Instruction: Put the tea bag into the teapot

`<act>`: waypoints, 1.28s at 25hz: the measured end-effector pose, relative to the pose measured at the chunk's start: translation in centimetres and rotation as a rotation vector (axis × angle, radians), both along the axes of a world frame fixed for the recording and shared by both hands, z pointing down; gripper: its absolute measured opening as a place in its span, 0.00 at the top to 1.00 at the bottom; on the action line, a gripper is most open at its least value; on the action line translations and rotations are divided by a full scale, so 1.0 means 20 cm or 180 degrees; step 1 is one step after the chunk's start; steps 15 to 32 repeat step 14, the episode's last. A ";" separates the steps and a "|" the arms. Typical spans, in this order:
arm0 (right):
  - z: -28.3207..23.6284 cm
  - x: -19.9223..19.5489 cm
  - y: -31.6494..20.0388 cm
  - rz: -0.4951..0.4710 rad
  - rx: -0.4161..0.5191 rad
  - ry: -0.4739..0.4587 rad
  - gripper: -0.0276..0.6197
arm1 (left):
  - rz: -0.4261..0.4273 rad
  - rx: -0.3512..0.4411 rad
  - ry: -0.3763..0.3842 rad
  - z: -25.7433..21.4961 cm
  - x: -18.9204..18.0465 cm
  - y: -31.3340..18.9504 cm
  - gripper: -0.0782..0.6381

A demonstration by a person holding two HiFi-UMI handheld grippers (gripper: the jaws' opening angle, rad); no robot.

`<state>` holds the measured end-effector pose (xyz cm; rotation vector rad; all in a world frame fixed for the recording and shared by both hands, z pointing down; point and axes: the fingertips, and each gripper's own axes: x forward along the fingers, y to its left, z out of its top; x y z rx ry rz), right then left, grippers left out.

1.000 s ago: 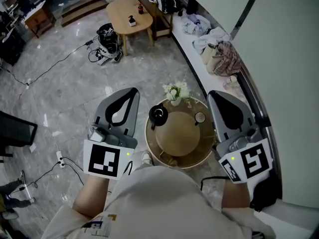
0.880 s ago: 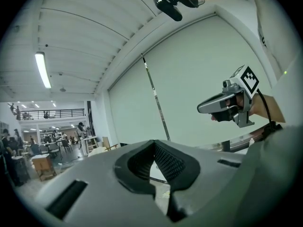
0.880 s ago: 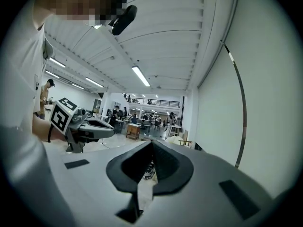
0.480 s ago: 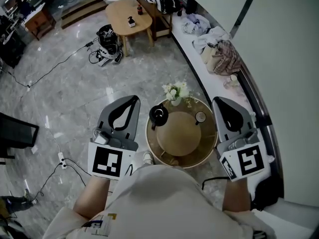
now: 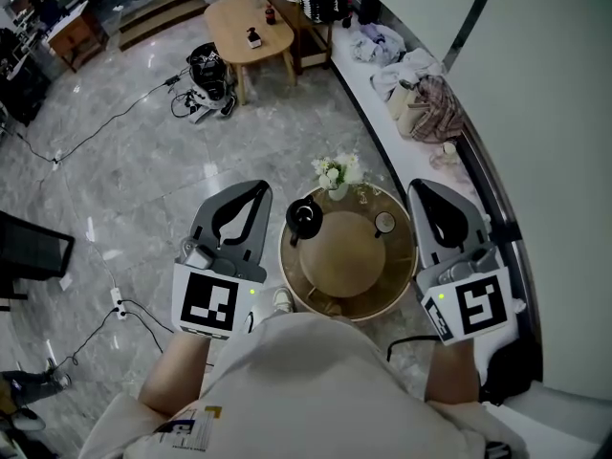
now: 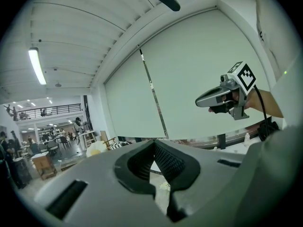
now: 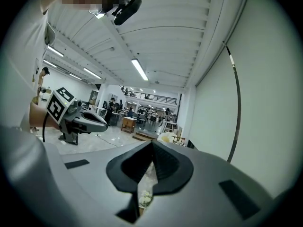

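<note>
Simply left gripper (image 5: 256, 187), right gripper (image 5: 418, 187), jaws together, either side of teapot (image 5: 304, 220).

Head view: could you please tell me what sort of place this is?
Probably an open-plan office lounge: a polished marble floor, a low round table bearing a black teapot and flowers, and desks far off.

1 teapot (image 5: 304, 220), 1 cup (image 5: 384, 224), 1 flower vase (image 5: 335, 176), 1 round table (image 5: 356, 258); 2 grippers (image 5: 254, 189) (image 5: 422, 189)
</note>
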<state>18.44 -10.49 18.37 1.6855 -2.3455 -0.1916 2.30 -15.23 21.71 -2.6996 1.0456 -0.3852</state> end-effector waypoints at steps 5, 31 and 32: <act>-0.02 -0.01 0.00 0.0000 0.0014 0.0000 0.95 | -0.0004 0.0102 -0.0032 -0.05 0.00 0.02 0.88; -0.01 -0.01 0.01 -0.0026 0.0019 0.0002 0.95 | 0.0006 0.0116 -0.0025 -0.06 0.02 0.02 0.88; -0.01 -0.01 0.01 -0.0026 0.0019 0.0002 0.95 | 0.0006 0.0116 -0.0025 -0.06 0.02 0.02 0.88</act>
